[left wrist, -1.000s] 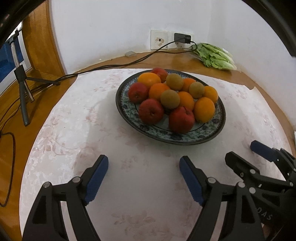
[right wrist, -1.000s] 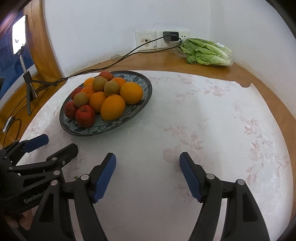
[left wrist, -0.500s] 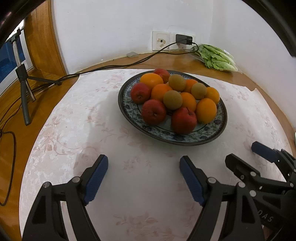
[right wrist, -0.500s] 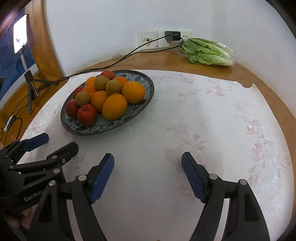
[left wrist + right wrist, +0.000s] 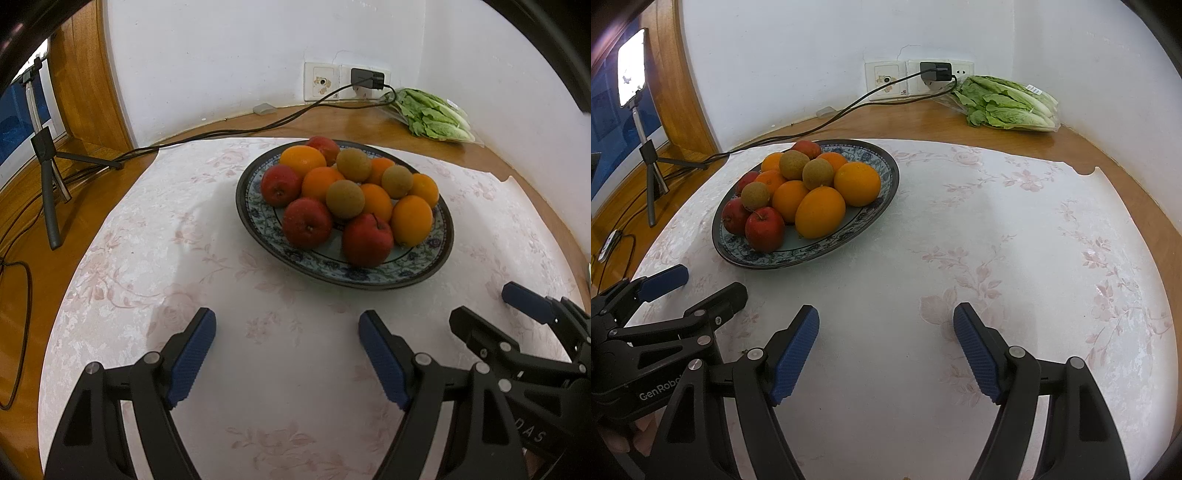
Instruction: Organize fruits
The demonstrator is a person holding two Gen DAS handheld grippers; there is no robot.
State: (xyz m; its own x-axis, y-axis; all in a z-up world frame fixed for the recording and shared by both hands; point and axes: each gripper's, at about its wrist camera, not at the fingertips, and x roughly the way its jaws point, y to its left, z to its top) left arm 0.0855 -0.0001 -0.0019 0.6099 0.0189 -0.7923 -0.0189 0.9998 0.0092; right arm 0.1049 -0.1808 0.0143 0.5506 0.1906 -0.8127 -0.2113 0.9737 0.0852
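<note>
Now sitting on the flowery cloth over the desk: a blue plate piled with red apples, oranges and brown kiwis. Hovering near it, left gripper with fingers spread wide, nothing between. Just beside, right gripper, fingers spread too, empty. Lettuce far back by the wall.

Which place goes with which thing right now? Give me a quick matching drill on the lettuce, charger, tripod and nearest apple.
Things:
1. lettuce
2. charger
3. tripod
4. nearest apple

Places:
A. plugged into the wall socket
B. on the patterned plate
C. bare wood, in the far right corner
D. bare wood, left of the tablecloth

Pairs: 1-C, 2-A, 3-D, 4-B
</note>
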